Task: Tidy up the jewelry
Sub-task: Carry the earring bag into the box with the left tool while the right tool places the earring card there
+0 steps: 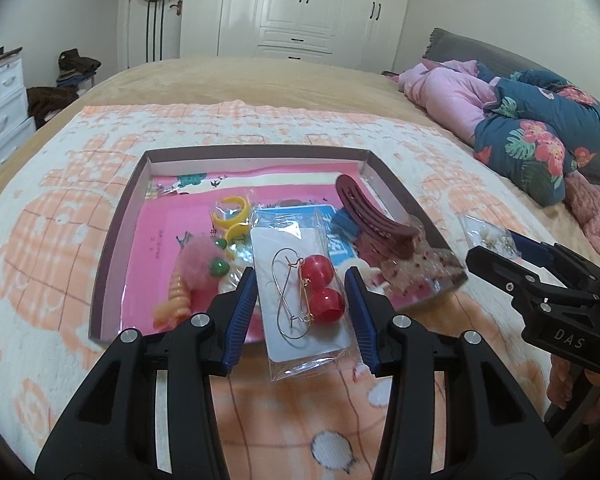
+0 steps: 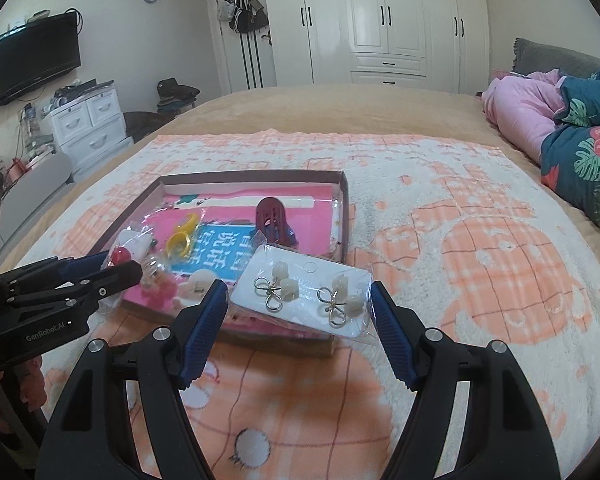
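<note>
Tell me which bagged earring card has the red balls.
The card between the left tongs: its earring card carries two red balls on wire hooks. The one at the right tongs holds cream flower earrings.

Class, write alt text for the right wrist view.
The right tool, open, flanks a bagged card of flower earrings lying over the near corner of a shallow box of trinkets on a peach-patterned blanket; the left tool enters from the left.

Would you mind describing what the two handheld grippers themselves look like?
Both are matte black plastic with cut-out fingers, round silver screws and ribbed blue pads. The left gripper reads "GenRobot.AI" in white on its side in the right wrist view; the right gripper reads "DAS" in the left wrist view. No cables or sleeves show.
</note>
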{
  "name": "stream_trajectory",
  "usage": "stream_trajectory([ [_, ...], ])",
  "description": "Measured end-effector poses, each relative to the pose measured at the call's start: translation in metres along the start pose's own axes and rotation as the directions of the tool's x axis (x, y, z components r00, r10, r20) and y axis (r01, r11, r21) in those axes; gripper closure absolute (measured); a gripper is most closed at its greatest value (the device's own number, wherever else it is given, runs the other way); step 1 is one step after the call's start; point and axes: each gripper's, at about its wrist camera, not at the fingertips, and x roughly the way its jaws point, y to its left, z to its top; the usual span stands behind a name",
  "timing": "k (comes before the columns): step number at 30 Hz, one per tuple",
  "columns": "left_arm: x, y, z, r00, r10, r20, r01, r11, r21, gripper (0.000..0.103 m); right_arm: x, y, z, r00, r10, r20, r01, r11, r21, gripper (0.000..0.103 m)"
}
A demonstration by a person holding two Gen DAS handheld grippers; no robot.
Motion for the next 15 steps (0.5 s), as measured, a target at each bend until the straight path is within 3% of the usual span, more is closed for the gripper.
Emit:
stream_trajectory([
  [9, 0.019, 0.02, 0.019, 0.999, 0.042, 0.007, -0.042, 0.998, -0.039, 0.066, 0.026, -0.007, 0.011, 0.999, 0.017, -0.029, -0.016, 0.999, 0.029, 0.034],
  [15, 0.034, 0.034, 0.025, 0.997, 0.077, -0.012, -0.078, 0.995, -0.06, 0.066, 0.043, 0.008, 0.017, 0.999, 0.03, -0.04, -0.031, 0.999, -0.031, 0.034],
])
